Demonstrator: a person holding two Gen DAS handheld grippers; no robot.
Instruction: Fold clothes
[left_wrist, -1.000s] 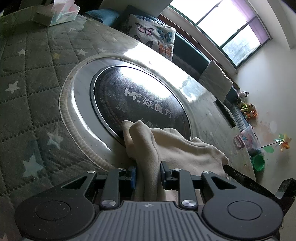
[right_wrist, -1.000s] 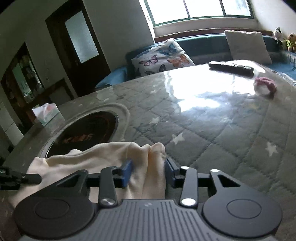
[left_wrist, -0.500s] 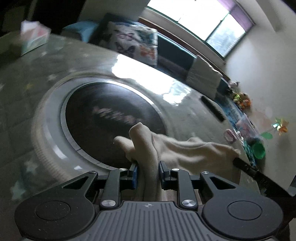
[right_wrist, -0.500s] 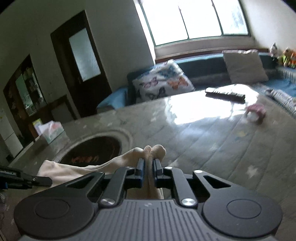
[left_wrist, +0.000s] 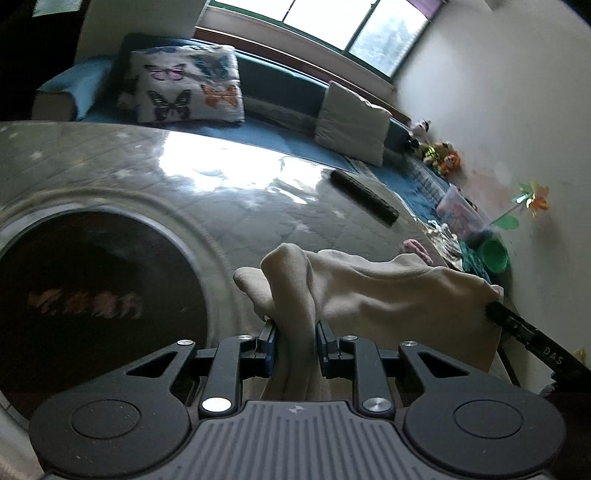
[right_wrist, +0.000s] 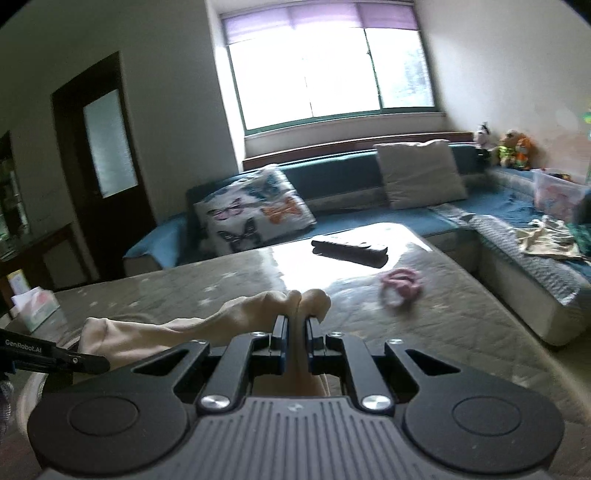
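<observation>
A cream garment (left_wrist: 376, 291) hangs stretched between my two grippers, lifted above the quilted table (left_wrist: 229, 192). My left gripper (left_wrist: 295, 338) is shut on a bunched edge of it. My right gripper (right_wrist: 294, 334) is shut on the other bunched edge (right_wrist: 280, 306). The cloth runs from one gripper to the other; in the left wrist view the right gripper's finger shows at the cloth's far end (left_wrist: 517, 328). In the right wrist view the left gripper's finger shows at the left (right_wrist: 55, 358).
A dark round hotplate (left_wrist: 96, 288) is set in the table under the left gripper. A black remote (right_wrist: 351, 251) and a pink hair tie (right_wrist: 400, 282) lie on the far table. A tissue box (right_wrist: 35, 308) stands at the left. A blue sofa (right_wrist: 369, 206) with cushions runs behind.
Both grippers have closed tighter on the garment and risen, lifting it off the table. Both views now tilt up toward the sofa and window.
</observation>
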